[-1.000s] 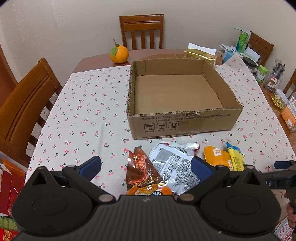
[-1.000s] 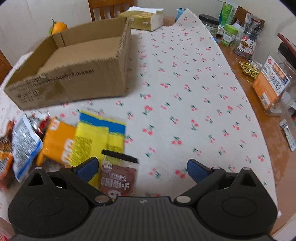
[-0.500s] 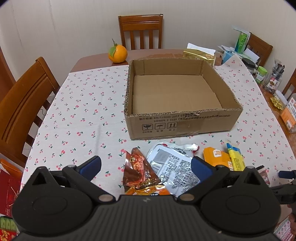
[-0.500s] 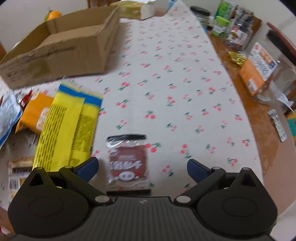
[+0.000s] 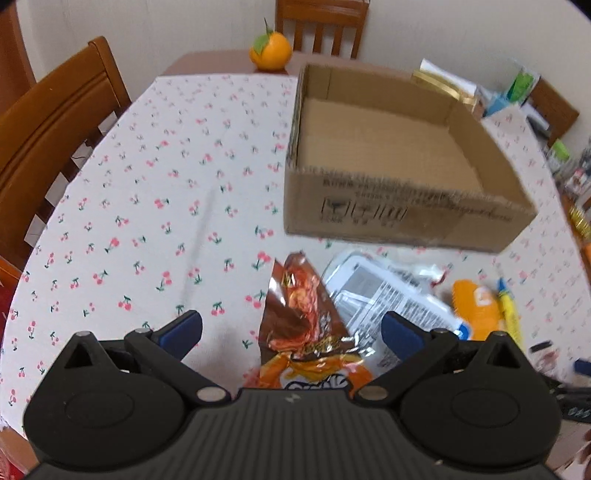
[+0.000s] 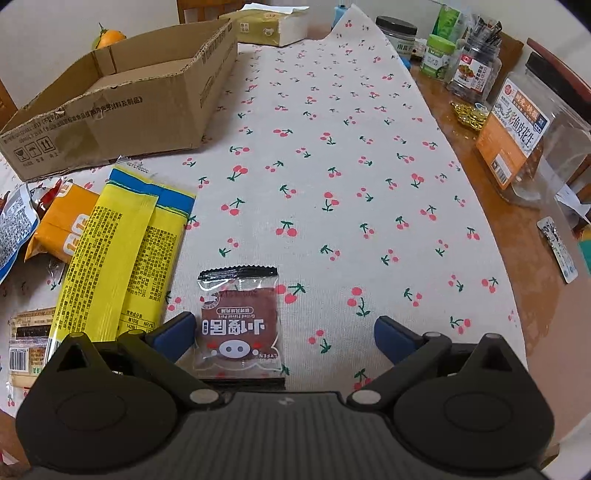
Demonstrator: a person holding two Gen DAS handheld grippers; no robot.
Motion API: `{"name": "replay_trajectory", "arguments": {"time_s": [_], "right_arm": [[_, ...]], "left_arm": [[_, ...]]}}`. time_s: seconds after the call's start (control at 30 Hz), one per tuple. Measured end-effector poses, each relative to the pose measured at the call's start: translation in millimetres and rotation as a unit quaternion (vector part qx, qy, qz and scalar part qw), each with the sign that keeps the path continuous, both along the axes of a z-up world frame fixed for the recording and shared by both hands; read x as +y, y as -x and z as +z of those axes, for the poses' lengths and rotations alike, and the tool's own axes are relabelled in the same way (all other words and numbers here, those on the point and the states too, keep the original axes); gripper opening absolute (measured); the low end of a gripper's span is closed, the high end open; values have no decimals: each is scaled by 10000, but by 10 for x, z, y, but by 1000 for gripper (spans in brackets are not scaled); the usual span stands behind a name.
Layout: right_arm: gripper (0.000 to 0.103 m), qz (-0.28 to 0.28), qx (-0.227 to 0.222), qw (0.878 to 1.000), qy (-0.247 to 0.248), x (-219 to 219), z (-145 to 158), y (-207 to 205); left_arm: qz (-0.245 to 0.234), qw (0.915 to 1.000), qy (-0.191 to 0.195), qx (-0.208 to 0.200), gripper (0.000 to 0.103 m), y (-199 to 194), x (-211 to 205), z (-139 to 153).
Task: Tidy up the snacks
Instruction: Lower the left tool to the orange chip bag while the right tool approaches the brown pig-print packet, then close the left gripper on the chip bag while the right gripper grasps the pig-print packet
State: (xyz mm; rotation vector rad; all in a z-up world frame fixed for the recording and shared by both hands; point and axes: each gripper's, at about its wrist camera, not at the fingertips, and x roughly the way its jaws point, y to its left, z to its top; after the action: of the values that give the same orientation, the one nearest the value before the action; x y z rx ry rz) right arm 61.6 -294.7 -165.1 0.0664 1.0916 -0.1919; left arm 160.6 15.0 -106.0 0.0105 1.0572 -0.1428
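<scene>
An empty cardboard box (image 5: 388, 158) stands on the cherry-print tablecloth (image 5: 155, 206); it also shows in the right wrist view (image 6: 122, 107). Loose snack packets lie in front of it. My left gripper (image 5: 291, 332) is open, with a brown-orange foil bag (image 5: 306, 325) between its fingers and a white packet (image 5: 384, 295) beside it. My right gripper (image 6: 284, 332) is open over a small pork-jerky packet (image 6: 240, 325). A yellow packet (image 6: 122, 254) and an orange packet (image 6: 62, 229) lie to its left.
An orange fruit (image 5: 269, 51) sits at the far table end. Wooden chairs (image 5: 48, 122) stand around the table. Jars and a labelled plastic container (image 6: 524, 136) line the right edge on bare wood. A tissue box (image 6: 269, 26) lies behind the cardboard box.
My left gripper has moved forward and down over the foil bag, tilting the view. My right gripper has swung right and settled around the small jerky packet.
</scene>
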Motion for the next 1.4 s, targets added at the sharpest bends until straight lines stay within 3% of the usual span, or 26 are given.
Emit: {"name": "replay_trajectory", "arguments": {"time_s": [0.2,0.33,0.5,0.63,0.7,0.97,1.07,1.3,1.4], "right_arm": [[103,26,-20,10000,1,-1,4,12],[103,3,-58,10000,10,2,2,11],[103,-18,-104,9999,22,7,2,16],[103,-40,-183,9998,43,19,0,32],[103,-52,-223,9997,54,26,1,51],[103,-59,-291,9995,64,23,9,65],[103,-62,-271,9996,60,26,9,55],[103,176,-280,9994,64,125,6,54],[93,435,-394,9983,70,206,30,78]], "left_arm": [[57,9992,-354,160,102,-15,80,-180],[144,9991,-372,135,102,-7,233,-184],[-1,9999,46,159,102,18,229,-193],[-163,9998,-17,-144,102,45,111,-251],[-175,9994,150,-252,102,52,119,-259],[-292,9983,2,-507,84,114,71,-210],[-186,9987,186,-448,64,107,99,-221],[-89,9988,292,-386,61,99,168,-221],[-76,9988,309,-365,61,104,183,-215]]}}
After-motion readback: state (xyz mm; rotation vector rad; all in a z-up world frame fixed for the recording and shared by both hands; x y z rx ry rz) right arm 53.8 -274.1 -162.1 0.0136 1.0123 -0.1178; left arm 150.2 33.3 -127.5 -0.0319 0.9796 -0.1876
